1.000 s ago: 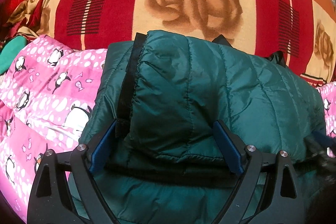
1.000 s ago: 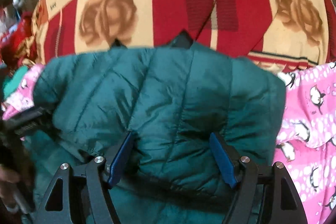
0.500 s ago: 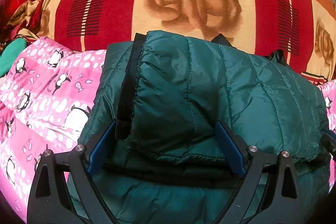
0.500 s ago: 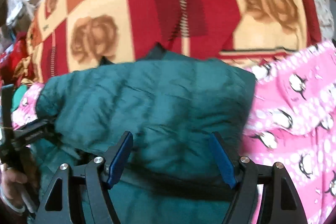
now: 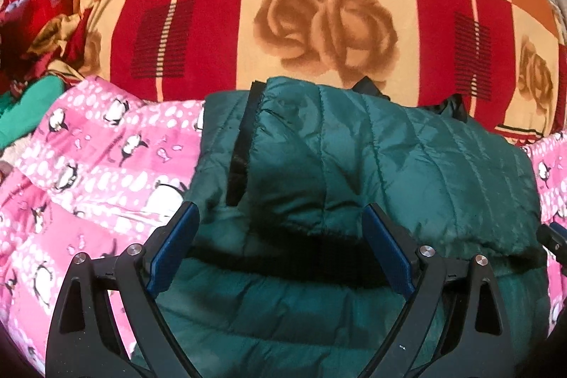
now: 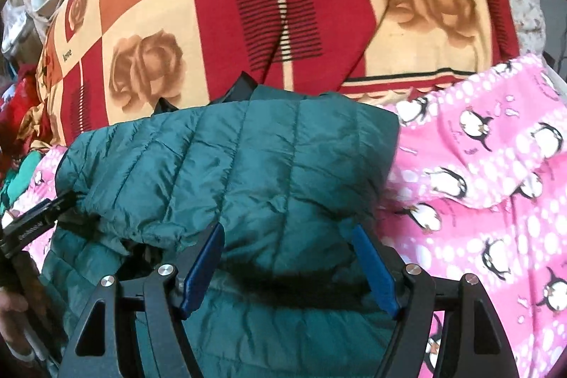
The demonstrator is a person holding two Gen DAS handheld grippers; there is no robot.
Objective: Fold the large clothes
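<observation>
both grippers now backing off the folded green jacket [image 5: 372, 165]
left gripper [image 5: 280, 229] and right gripper [image 6: 287, 247] jaws apart, holding nothing; the fold stays put, seemingly finished.

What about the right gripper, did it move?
Yes. The right gripper went right: more pink penguin blanket shows beside the green jacket.

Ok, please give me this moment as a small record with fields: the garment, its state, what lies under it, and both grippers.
garment: dark green quilted jacket
state: folded over, upper layer lying on lower layer
under it: pink penguin blanket
behind it: red and cream rose blanket
left gripper: open, fingers on either side of the fold edge
right gripper: open, low over the jacket
other cloth: green fabric at far left
</observation>
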